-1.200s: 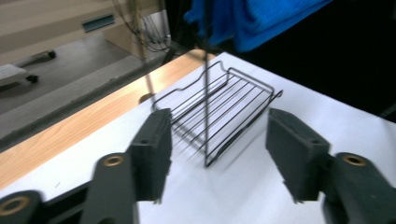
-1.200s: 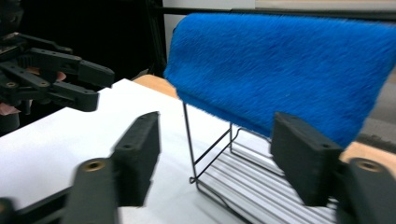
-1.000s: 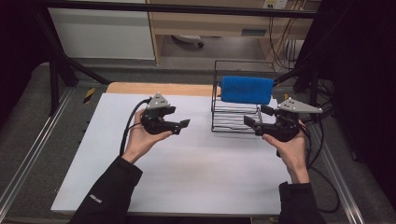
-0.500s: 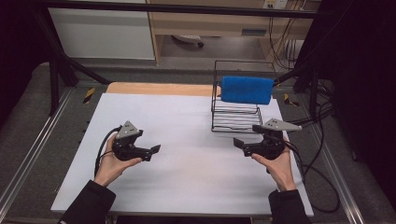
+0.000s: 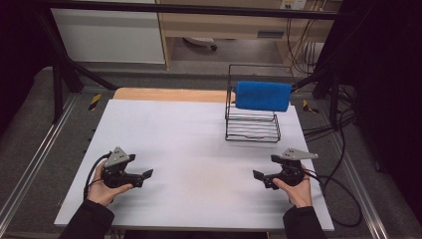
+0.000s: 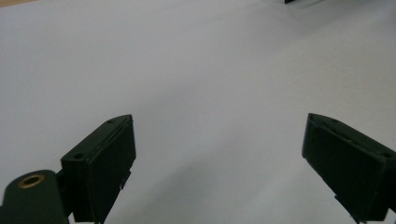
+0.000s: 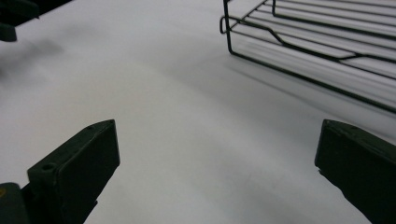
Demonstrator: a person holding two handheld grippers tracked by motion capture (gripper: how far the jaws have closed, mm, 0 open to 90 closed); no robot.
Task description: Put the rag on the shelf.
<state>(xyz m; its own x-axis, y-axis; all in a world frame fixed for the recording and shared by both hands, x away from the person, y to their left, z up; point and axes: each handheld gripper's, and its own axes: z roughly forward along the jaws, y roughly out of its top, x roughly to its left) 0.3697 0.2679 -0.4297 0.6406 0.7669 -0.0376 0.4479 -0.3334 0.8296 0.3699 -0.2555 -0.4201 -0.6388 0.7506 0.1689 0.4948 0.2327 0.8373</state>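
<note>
On the white table [image 5: 199, 134] the person holds a gripper in each hand, both low over the near part of the surface and well apart from each other. The left gripper [image 5: 147, 174] sits near the table's left edge, its tips turned toward the middle; its jaws stand wide, having just been opening, and the left gripper view shows bare white surface between the two black pads [image 6: 112, 158]. The right gripper [image 5: 258, 175] sits near the right edge, tips also turned toward the middle; its jaws are wide too, having just been opening, with nothing between them in the right gripper view, where one pad [image 7: 88, 158] rises at the lower left and the other at the lower right. A black wire rack [image 5: 251, 124] stands toward the far right of the table, beyond the right gripper and apart from it; its lower shelf [image 7: 327, 42] crosses the top right of the right gripper view. A blue sponge [image 5: 263, 95] lies across the upper part of the rack, resting on its wires, clear of both grippers. A strip of bare wood [image 5: 169, 94] shows along the table's far edge.
</note>
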